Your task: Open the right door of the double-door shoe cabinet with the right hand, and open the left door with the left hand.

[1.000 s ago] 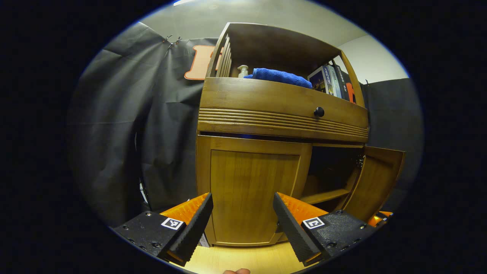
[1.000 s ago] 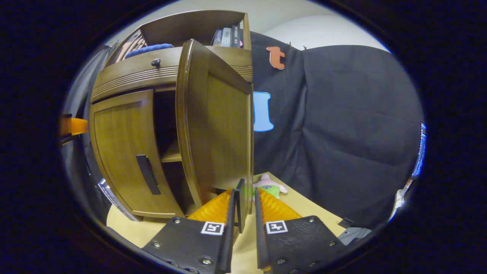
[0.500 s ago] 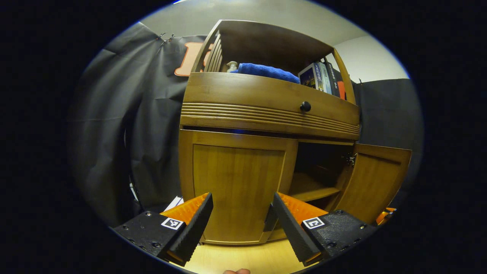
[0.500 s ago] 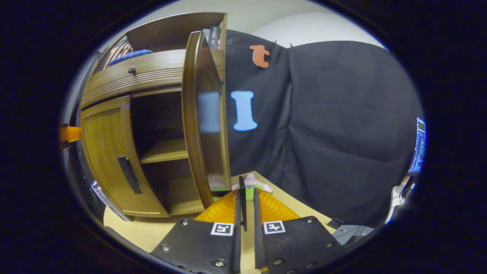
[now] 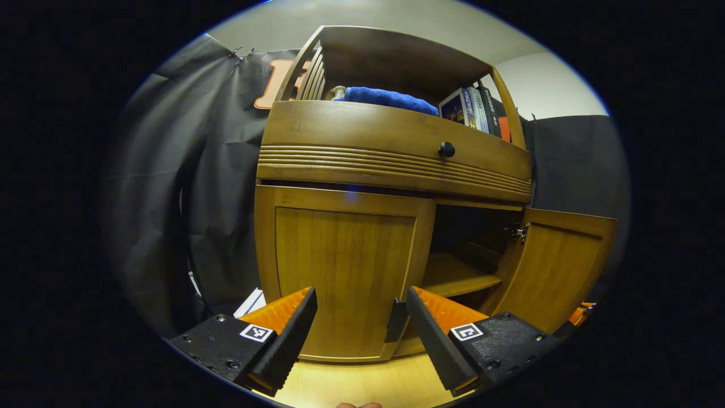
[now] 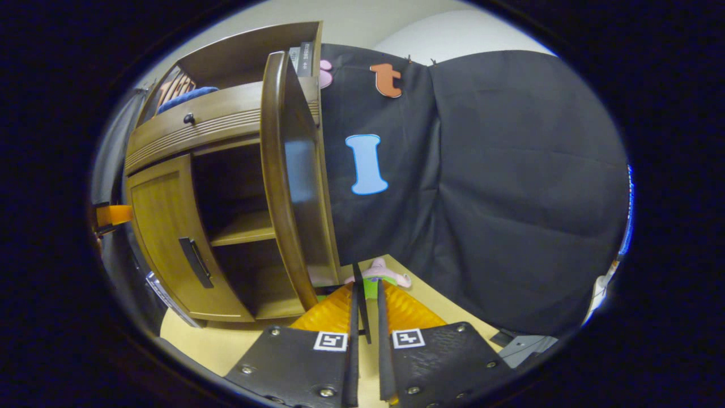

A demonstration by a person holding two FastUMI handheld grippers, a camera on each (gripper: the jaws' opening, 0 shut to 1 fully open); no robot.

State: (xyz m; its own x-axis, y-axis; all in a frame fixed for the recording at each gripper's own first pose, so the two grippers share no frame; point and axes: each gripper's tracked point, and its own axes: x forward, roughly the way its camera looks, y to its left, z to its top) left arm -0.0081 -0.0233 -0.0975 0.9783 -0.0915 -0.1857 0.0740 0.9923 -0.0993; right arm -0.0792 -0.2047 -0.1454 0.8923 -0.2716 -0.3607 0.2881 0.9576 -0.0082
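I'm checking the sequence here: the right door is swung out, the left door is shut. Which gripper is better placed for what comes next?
Left. The left gripper is open, facing the closed left door, its handle between the fingers. The right gripper is clamped on the right door's handle.

The shoe cabinet [image 5: 396, 164] in front of me is brown wood with a ribbed drawer front across its upper part, and it stands upright on a pale wooden surface. Below that drawer front, its right door [image 6: 291, 175] stands swung wide out from the cabinet, showing a dark interior with one shelf [image 6: 243, 229]. Its left door [image 5: 345, 272] sits shut, flush against the cabinet's front, with a dark upright handle [image 5: 395, 321] low on the edge nearest the open half.
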